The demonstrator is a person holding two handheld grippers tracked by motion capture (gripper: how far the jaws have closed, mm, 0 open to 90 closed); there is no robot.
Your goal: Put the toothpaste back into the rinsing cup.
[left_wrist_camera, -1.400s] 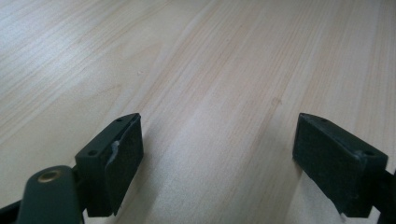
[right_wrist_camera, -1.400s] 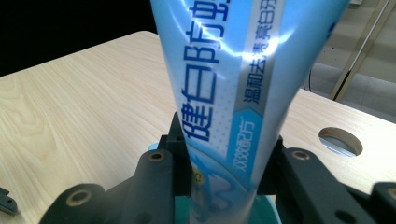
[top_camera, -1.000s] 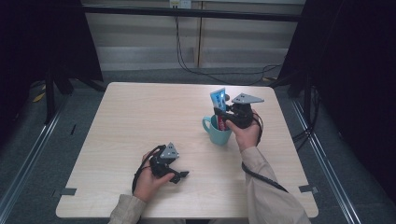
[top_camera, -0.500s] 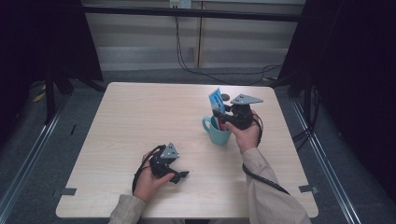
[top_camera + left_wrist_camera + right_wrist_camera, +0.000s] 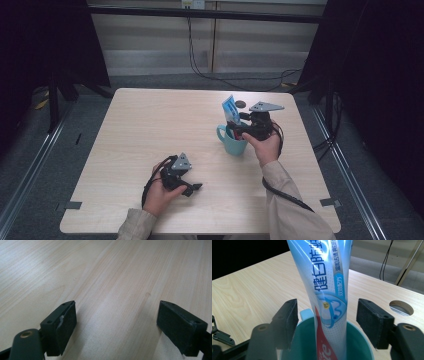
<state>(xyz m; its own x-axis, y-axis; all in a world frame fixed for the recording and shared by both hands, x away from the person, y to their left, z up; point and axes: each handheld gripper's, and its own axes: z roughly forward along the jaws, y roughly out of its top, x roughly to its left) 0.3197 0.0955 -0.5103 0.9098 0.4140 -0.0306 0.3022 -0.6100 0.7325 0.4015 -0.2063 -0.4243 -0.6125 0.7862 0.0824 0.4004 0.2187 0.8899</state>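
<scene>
Between the right gripper's [image 5: 327, 322] jaws, which have just been opening and no longer press it, the toothpaste tube [image 5: 325, 287] stands upright in the teal mug [image 5: 235, 142]; the left gripper [image 5: 192, 189], open and empty, rests well apart.

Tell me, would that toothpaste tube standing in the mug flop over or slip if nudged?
The toothpaste tube looks soft and glossy, so probably squashy and a bit slippery. It stands tall above the teal mug, leaning on the rim, so a nudge would likely only tilt it. The right gripper, jaws just opened, flanks it without touching.
</scene>
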